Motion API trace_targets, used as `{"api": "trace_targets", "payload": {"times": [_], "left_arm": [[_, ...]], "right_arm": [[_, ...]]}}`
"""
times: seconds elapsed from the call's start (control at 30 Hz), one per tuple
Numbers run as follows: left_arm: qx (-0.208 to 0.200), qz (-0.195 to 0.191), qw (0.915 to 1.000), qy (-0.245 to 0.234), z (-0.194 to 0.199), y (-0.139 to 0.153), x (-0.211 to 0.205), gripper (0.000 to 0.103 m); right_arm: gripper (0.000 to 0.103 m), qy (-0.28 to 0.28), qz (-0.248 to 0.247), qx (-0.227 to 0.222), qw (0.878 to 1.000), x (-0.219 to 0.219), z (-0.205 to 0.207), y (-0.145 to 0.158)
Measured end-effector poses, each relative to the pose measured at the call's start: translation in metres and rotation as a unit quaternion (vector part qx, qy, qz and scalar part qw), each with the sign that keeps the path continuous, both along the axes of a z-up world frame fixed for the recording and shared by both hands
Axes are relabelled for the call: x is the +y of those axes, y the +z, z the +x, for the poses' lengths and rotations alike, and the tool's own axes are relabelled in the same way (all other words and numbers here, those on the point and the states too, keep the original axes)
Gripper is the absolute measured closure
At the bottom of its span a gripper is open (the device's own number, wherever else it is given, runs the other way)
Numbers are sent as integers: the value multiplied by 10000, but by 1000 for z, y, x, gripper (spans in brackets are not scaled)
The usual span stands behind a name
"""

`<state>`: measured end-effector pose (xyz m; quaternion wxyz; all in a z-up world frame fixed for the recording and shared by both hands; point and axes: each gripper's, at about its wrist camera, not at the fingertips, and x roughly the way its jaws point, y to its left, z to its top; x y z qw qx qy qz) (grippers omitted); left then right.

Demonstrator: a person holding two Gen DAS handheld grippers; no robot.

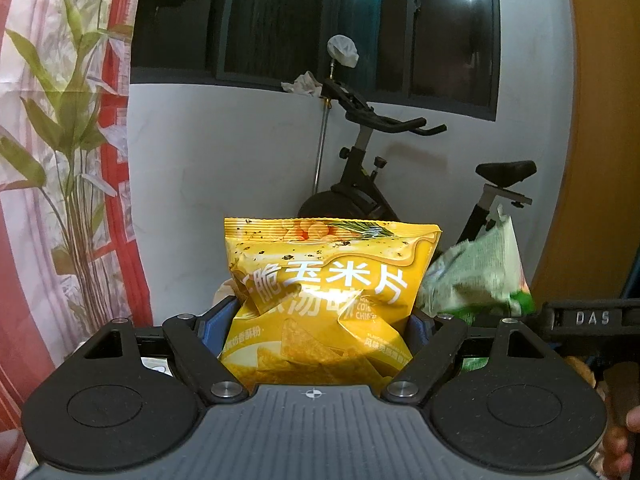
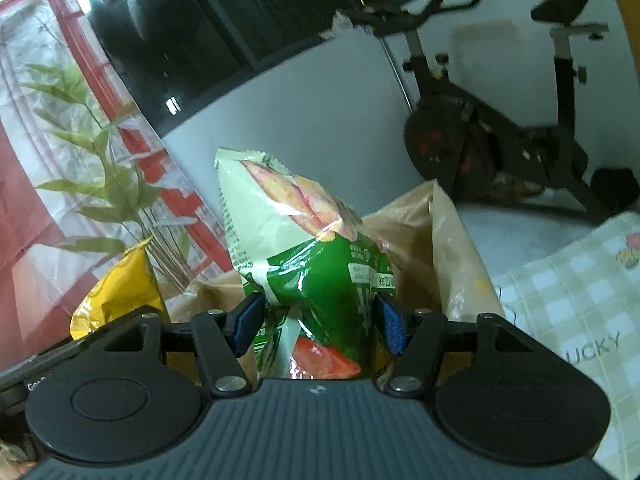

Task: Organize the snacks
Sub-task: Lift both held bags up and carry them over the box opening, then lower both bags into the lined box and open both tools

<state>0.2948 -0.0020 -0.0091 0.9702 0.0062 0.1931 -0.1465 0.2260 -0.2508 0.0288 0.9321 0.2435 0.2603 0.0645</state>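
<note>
A yellow bag of corn chips (image 1: 324,300) stands upright between the blue pads of my left gripper (image 1: 318,326), which is shut on its creased sides. To its right the green and white snack bag (image 1: 476,276) shows, blurred. In the right wrist view that green and white snack bag (image 2: 308,264) is pinched between the blue pads of my right gripper (image 2: 320,326), which is shut on it. The yellow bag (image 2: 120,296) appears at the left there. Behind the green bag gapes a tan plastic bag (image 2: 436,248).
An exercise bike (image 1: 384,160) stands against the pale wall under a dark window. A red and white curtain with bamboo print (image 1: 60,160) hangs at the left. A checked cloth (image 2: 580,300) lies at the right. A person's fingers (image 1: 620,440) show at the right edge.
</note>
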Motion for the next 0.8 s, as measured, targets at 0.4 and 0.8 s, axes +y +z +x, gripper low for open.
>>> {"api": "trace_targets", "payload": {"times": [0.4, 0.8], "left_arm": [[-19, 114, 9999, -84, 12, -1, -10, 19], [78, 37, 9999, -54, 12, -6, -5, 19]], "right_arm": [[27, 17, -360, 740, 9966, 8, 6, 13], [64, 393, -630, 372, 9965, 7, 9, 22]]}}
